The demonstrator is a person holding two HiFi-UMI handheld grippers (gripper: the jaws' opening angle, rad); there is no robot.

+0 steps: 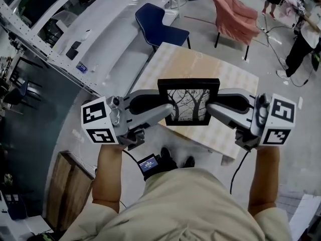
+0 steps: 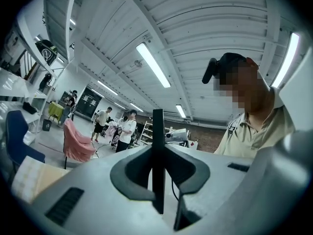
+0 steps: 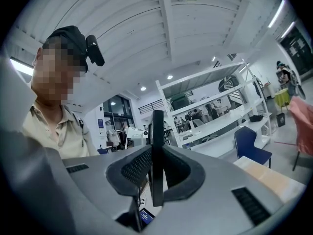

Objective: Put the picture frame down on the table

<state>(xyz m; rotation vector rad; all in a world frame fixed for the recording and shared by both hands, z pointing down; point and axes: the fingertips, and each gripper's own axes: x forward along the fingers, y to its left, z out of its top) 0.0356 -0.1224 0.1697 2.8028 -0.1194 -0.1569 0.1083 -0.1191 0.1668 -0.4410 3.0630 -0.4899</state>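
Note:
A black picture frame (image 1: 189,101) with a black-and-white tree print hangs in the air above the near part of the light wooden table (image 1: 235,74). My left gripper (image 1: 169,109) is shut on the frame's left edge, and my right gripper (image 1: 209,108) is shut on its right edge. In the left gripper view the frame (image 2: 157,160) shows edge-on as a thin black bar pinched between the dark pads. The right gripper view shows the same black edge (image 3: 157,155) clamped between that gripper's pads. Both cameras look up towards the ceiling and the person.
A blue chair (image 1: 158,24) stands behind the table's far left corner, and a chair draped in pink cloth (image 1: 234,15) behind its far right. A long white bench (image 1: 100,29) runs along the left. People stand at the far right (image 1: 303,39). A wooden board (image 1: 67,187) lies on the floor at lower left.

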